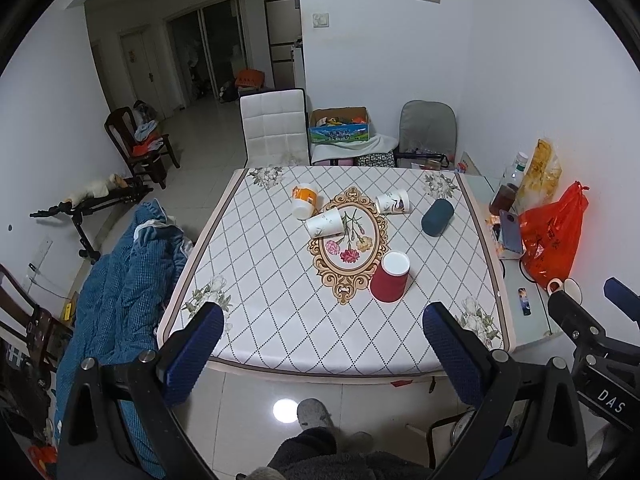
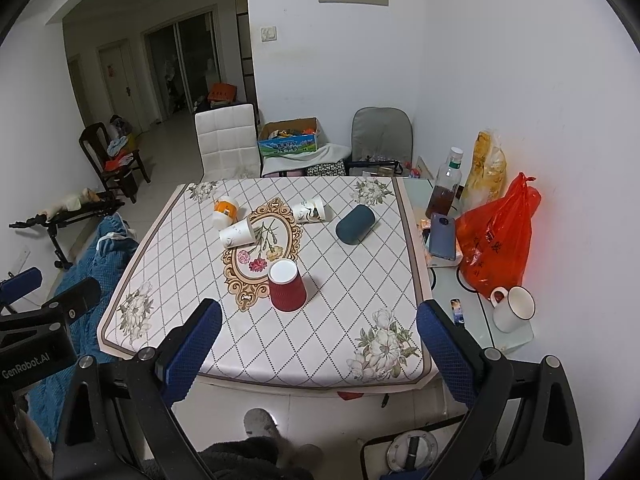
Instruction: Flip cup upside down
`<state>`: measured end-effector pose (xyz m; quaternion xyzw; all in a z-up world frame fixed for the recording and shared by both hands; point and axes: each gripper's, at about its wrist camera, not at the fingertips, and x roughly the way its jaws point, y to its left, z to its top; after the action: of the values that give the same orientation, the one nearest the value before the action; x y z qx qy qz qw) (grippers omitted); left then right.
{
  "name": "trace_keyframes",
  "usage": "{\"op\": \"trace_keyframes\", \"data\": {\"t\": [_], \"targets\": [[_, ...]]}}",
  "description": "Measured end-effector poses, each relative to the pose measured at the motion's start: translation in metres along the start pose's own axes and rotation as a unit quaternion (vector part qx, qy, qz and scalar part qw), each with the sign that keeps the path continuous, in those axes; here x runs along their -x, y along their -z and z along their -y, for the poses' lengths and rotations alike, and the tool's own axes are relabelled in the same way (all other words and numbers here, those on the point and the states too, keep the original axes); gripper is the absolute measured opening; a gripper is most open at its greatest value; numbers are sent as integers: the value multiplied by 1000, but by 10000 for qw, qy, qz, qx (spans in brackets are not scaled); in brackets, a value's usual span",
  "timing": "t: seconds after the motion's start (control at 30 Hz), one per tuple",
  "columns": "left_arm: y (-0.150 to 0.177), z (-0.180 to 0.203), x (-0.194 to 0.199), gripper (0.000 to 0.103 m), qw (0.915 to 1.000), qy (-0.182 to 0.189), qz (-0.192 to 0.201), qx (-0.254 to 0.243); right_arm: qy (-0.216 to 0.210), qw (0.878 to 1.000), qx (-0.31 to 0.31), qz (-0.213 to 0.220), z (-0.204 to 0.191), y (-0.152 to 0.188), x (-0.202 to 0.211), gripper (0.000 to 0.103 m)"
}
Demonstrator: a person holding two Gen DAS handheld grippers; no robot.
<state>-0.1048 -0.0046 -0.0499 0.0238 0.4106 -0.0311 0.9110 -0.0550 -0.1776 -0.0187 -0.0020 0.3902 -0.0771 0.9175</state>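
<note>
standing inverted near the front of the table (image 1: 400, 360) is the red cup (image 1: 390, 278), its white base turned upward, so one flip is being judged as already done. four cups are being left lying on their sides farther back: an orange cup (image 1: 304, 201), a white cup (image 1: 326, 222) just beside it, a patterned white cup (image 1: 394, 202) and a dark teal cup (image 1: 437, 217) toward the right. those four are being read as the remaining work, if every cup is meant. the left gripper (image 1: 324, 332) is being held back over the near table edge, its blue pads spread wide with nothing between them; the right gripper (image 2: 320, 330) is being held likewise, jaws parted and empty, the red cup (image 2: 286, 286) being framed just ahead of it. neither tool is touching any cup. in the right wrist view a white mug (image 2: 512, 308) on the glass side surface is being shown whole, whereas in the left wrist view only its rim is being glimpsed behind the other tool. each view is also catching the neighbouring gripper at its margin.
</note>
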Motion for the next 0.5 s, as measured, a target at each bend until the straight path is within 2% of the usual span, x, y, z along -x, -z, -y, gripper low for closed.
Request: {"op": "trace_keyframes", "data": {"t": [0.5], "targets": [[1, -1, 1, 102, 10000, 7, -5, -6, 8, 10000, -7, -7, -1, 0, 1, 100]]}}
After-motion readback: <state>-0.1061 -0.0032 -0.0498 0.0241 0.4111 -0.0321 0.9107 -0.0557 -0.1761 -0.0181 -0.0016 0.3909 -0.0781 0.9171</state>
